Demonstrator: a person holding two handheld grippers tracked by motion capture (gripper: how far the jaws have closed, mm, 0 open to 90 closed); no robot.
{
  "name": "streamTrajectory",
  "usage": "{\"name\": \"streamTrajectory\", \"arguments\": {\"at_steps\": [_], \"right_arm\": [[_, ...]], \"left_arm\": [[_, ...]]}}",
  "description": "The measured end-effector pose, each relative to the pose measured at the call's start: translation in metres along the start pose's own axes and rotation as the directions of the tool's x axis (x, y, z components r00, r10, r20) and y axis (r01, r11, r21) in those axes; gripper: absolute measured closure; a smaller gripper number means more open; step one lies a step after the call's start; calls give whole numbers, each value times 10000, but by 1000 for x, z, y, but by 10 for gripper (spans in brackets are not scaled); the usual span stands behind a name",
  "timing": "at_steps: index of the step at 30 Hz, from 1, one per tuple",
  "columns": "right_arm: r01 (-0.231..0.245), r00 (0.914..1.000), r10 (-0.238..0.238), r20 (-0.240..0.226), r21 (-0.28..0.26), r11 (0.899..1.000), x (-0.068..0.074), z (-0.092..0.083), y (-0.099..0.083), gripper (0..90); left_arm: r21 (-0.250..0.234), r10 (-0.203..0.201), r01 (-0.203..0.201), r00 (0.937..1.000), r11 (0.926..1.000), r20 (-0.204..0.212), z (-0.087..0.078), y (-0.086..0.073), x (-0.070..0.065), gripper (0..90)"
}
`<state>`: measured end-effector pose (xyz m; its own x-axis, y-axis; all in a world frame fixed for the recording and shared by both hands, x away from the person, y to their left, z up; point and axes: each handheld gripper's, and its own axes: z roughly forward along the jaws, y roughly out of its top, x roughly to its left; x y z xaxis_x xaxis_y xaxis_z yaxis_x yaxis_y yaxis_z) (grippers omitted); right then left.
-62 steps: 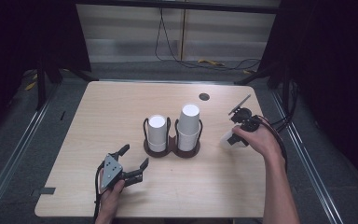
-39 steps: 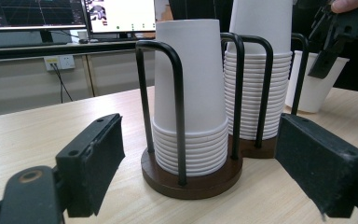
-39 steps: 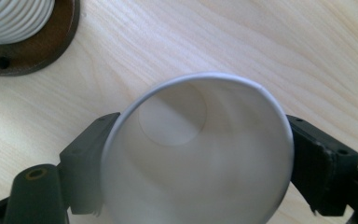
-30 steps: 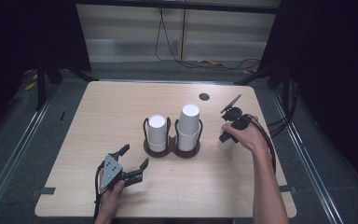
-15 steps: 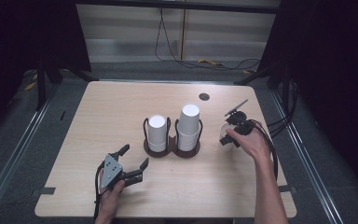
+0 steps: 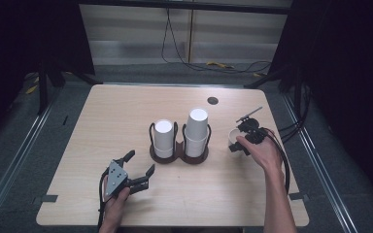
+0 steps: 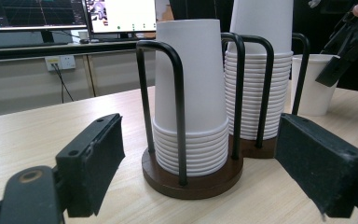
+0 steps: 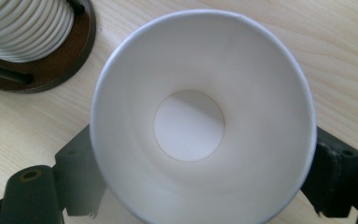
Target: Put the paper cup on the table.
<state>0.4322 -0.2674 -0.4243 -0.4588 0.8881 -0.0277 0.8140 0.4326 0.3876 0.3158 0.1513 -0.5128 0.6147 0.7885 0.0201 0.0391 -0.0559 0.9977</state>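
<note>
White cup [image 8: 200, 121] upright on desk [image 6: 126, 111], right of cup holder [image 6: 179, 154], sitting between right gripper [image 6: 238, 143] fingers, just closing slightly around it. Left gripper [image 6: 138, 170] spread wide, grasping nothing.

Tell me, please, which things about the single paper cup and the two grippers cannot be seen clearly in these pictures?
- Right gripper pads: in the right gripper view, the single cup hides whether they press its wall.
- Cup's foot: in the left gripper view, the holder covers it.
- Left gripper: in the high view, too small to judge pad detail.
</note>
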Motion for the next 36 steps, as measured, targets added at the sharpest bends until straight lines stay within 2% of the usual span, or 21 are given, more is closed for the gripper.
{"name": "streamTrajectory", "arguments": {"at_steps": [2, 5, 7, 11, 13, 16, 21, 23, 26, 28, 29, 31, 33, 36], "right_arm": [[-10, 9999, 11, 114, -73, 10000, 0, 0, -2, 160], [-105, 9999, 105, 31, -48, 9999, 1, 1, -7, 162], [-143, 9998, 148, 140, -325, 9994, 2, -1, -10, 161], [-308, 9992, 320, 237, -505, 9983, 2, 0, -15, 159], [-407, 9984, 430, 371, -590, 9974, 3, -1, -17, 156], [-494, 9981, 525, 318, -929, 9945, 5, -5, -19, 163], [-770, 9961, 815, 329, -1200, 9898, 8, -8, -22, 165], [-869, 9935, 961, 607, -1393, 9864, 10, -9, -26, 163], [-917, 9930, 1021, 593, -1571, 9833, 11, -9, -32, 165], [-780, 9902, 966, 1011, -1740, 9816, 14, -11, -36, 165], [-809, 9896, 1000, 1031, -1752, 9812, 14, -11, -37, 165], [-965, 9898, 1153, 836, -2021, 9746, 16, -13, -43, 164], [-1056, 9884, 1263, 838, -2176, 9703, 18, -13, -48, 158], [-1268, 9848, 1528, 825, -2588, 9576, 21, -12, -59, 151]], "left_arm": [[-6, -21, 21, 10000, 10000, 1, 0, 0, 0, 157], [4, 10, -10, 10000, 10000, -1, 0, 0, 0, 157], [4, -1, 1, 10000, 10000, -4, 0, 0, 0, 157], [4, 5, -5, 10000, 10000, -4, 0, 0, 0, 157], [-74, -123, 123, 9999, 9999, -6, 1, 0, 0, 157], [-85, -140, 140, 9999, 9999, -30, 1, 0, 0, 157], [-85, -144, 143, 9999, 9999, -35, 0, 0, 0, 157], [-83, -141, 141, 9999, 9999, -70, 0, 0, -1, 157], [-77, -168, 168, 9998, 9998, -61, 1, 0, 0, 157], [-87, -181, 180, 9998, 9998, -60, 1, 0, 0, 157], [-84, -178, 177, 9998, 9998, -62, 1, 0, 0, 157], [-79, -174, 173, 9998, 9998, -65, 1, 0, 0, 157], [-76, -166, 165, 9999, 9998, -47, 1, 0, 0, 157], [-40, -98, 98, 9999, 9999, -25, 0, 0, 0, 157]]}}
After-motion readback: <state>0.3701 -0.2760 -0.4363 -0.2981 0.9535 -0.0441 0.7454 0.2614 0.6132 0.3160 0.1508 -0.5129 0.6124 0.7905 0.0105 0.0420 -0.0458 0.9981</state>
